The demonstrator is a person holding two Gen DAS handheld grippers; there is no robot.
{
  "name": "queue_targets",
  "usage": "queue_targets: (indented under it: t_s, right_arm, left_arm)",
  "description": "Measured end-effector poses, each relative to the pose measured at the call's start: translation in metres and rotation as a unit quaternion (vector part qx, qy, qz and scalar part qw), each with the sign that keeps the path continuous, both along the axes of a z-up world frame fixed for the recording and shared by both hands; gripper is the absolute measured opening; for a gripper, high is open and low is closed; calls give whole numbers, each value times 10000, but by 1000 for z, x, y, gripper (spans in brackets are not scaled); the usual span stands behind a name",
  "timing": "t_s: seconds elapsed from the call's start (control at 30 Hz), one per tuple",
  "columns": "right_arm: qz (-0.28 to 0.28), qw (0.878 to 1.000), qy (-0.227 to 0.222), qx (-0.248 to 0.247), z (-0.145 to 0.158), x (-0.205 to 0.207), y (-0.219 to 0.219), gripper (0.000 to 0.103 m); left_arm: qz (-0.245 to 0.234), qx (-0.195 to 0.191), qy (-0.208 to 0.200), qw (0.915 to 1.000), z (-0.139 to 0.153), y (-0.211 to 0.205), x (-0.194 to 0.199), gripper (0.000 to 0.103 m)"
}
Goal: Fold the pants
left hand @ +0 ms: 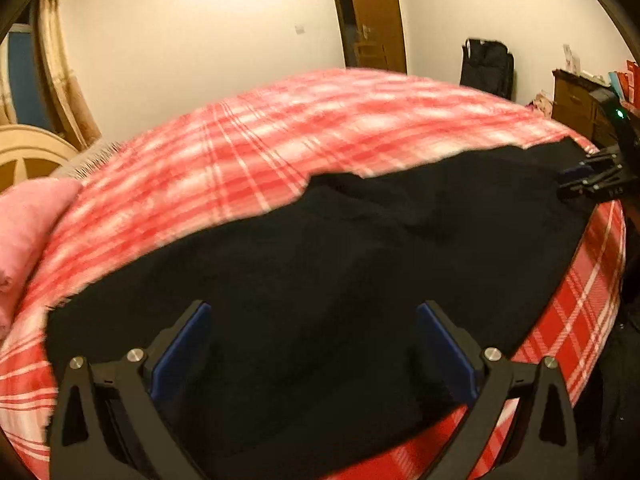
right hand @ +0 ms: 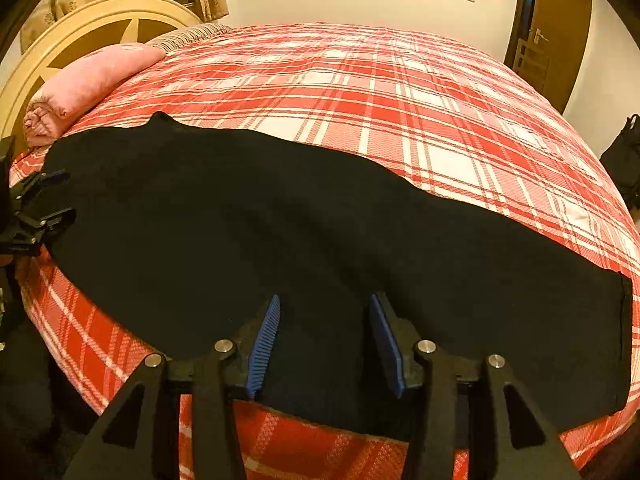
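Black pants [left hand: 320,240] [right hand: 280,220] lie spread lengthwise along the near edge of a bed with a red-and-white plaid cover [left hand: 320,120] [right hand: 360,100]. My left gripper [left hand: 313,306] hovers over one end of the pants, its blue pads far apart and gripping nothing. It also shows at the left edge of the right wrist view as the left gripper [right hand: 70,194]. My right gripper [right hand: 325,300] stands over the near hem further along. Black cloth lies between its blue pads, but they do not press on it. The left wrist view shows the right gripper [left hand: 564,182] at the far right.
A rolled pink blanket [left hand: 24,232] [right hand: 88,76] lies by the cream headboard [right hand: 80,28]. A brown door [left hand: 372,12] [right hand: 556,32] and a black bag [left hand: 488,68] stand by the far wall. There is a dark dresser [left hand: 576,100] beyond the bed's corner.
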State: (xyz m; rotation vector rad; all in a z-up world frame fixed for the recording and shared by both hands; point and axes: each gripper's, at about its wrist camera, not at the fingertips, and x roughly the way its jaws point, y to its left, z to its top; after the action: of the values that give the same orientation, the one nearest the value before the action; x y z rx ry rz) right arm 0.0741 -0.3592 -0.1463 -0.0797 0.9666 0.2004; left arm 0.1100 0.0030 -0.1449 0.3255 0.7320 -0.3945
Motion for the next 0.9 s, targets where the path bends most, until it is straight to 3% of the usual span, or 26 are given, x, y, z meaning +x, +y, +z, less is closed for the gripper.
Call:
queue_targets:
  t_s: [0.07,0.13,0.23,0.4,0.47,0.77,0.9]
  right_arm:
    - [-44,9993,13,360,6,-2,-16,49]
    - [-434,9971,-159,608,18,-10,-52,49]
    - [-1193,9890,-298,819,31,-22,-114,49]
    - [-2740,9561,-371,969,39,-55,-234,49]
    - [-3069,9456,-257,1044,34,-64,-265,49]
    - [-3326,9327,235,1376,1,-72,-306,49]
    - [-3308,9296,316,1592,-12,-67,-308,49]
  left_arm:
    - [70,190,178,9996,-13,-6,4,103]
    - [124,-60,275,9995,-11,-4,5,103]
    - [202,-97,277,9994,0,-7,4,103]
    - [23,-220,54,9997,19,-25,-3,103]
    - [-51,-247,50,9997,20,-36,1,103]
    - [96,-415,279,9987,11,-62,24,103]
    - [110,-201,352,9991,1,-68,29,103]
